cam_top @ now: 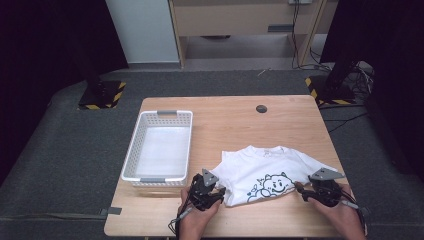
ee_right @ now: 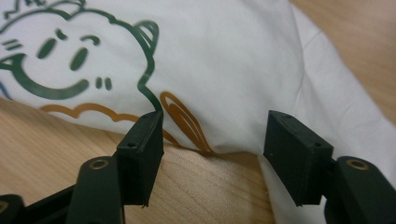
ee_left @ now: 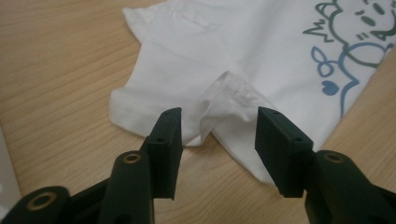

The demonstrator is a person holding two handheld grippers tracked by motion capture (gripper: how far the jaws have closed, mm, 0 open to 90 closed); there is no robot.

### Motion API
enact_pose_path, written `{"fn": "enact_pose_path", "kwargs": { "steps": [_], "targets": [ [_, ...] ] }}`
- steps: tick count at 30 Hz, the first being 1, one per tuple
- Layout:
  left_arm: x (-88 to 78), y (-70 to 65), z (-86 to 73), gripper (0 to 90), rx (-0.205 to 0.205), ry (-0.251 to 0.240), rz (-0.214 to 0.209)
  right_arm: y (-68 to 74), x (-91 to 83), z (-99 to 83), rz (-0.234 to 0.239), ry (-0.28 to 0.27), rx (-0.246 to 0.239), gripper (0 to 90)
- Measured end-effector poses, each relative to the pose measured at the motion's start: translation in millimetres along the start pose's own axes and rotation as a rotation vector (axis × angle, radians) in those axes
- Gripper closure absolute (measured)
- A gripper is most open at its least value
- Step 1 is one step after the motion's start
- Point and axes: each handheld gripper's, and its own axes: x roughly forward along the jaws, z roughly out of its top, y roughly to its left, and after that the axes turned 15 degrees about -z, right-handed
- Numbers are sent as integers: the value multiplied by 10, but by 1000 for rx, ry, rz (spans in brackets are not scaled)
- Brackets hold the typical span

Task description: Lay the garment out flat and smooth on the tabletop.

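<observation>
Grippers left (cam_top: 216, 192) and right (cam_top: 300, 189) at the near hem of T-shirt (cam_top: 270, 172) on table (cam_top: 235, 120); left view, spread over soft sleeve fold; right view, spread at limp, light hem, best pinched there.

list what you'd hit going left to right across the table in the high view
white basket → left gripper → white t-shirt → right gripper. The small dark disc lies farther back, above the shirt, so its place in the order is unclear.
</observation>
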Motion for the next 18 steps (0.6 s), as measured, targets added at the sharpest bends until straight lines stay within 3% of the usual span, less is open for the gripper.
{"fn": "enact_pose_path", "kwargs": {
  "steps": [3, 5, 6, 10, 12, 18],
  "targets": [
    [4, -19, 68, 438, 15, -10, -19, -43, -75, 63, 6, -36, 6, 323],
    [24, -10, 140, 312, 17, -23, -28, -152, -152, 174, 15, -83, 34, 274],
    [42, 4, 185, 312, 17, -28, -34, -152, -152, 174, 15, -83, 34, 274],
    [192, 102, 376, 216, 4, -37, -54, -367, -130, 317, 21, -109, 77, 263],
    [274, 148, 455, 196, -3, -37, -66, -455, -86, 368, 23, -102, 87, 292],
    [557, 301, 708, 134, -12, 2, -89, -638, 178, 491, 17, -50, 36, 449]
  ]
}}
